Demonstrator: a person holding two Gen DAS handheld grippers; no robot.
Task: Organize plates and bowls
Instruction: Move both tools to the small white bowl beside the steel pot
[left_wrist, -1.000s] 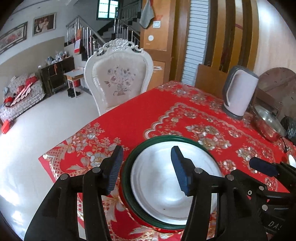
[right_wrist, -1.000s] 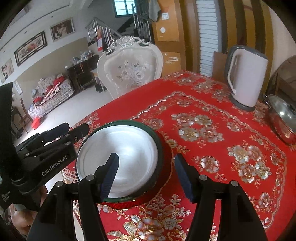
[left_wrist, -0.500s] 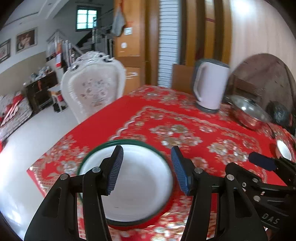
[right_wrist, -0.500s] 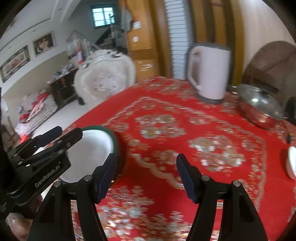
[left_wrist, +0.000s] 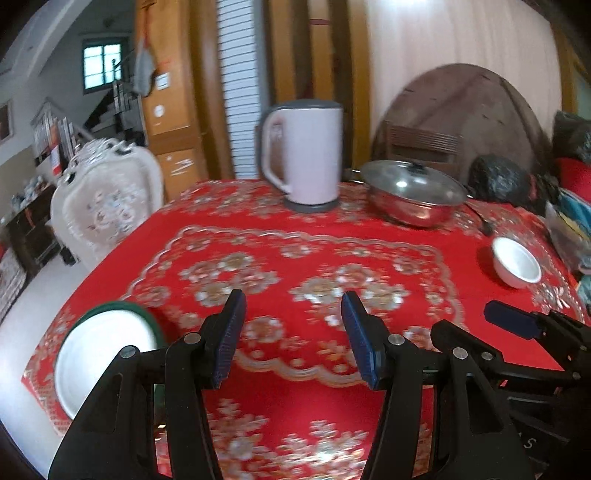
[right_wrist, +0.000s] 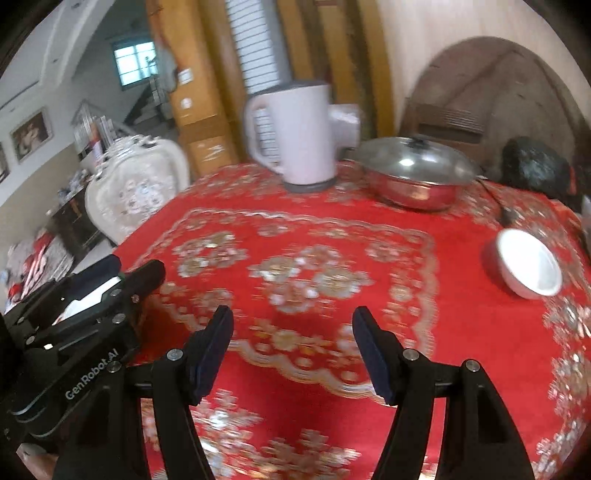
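Observation:
A white plate with a green rim (left_wrist: 99, 350) lies at the near left corner of the red tablecloth; in the right wrist view only a sliver of it (right_wrist: 92, 297) shows behind the left gripper's body. A small white bowl (left_wrist: 516, 261) sits alone at the right side of the table, also in the right wrist view (right_wrist: 527, 262). My left gripper (left_wrist: 293, 334) is open and empty above the cloth, right of the plate. My right gripper (right_wrist: 291, 349) is open and empty, well left of the bowl. Its blue fingertip (left_wrist: 511, 325) shows in the left wrist view.
A white electric kettle (left_wrist: 304, 155) and a lidded steel pot (left_wrist: 413, 192) stand at the table's far side. A white ornate chair (left_wrist: 105, 199) stands at the left edge. Dark bags (left_wrist: 506, 181) and clutter sit at the far right.
Both grippers have swung right, away from the plate. The plate has slid to the left edge of the views and the small white bowl has come into view at the right.

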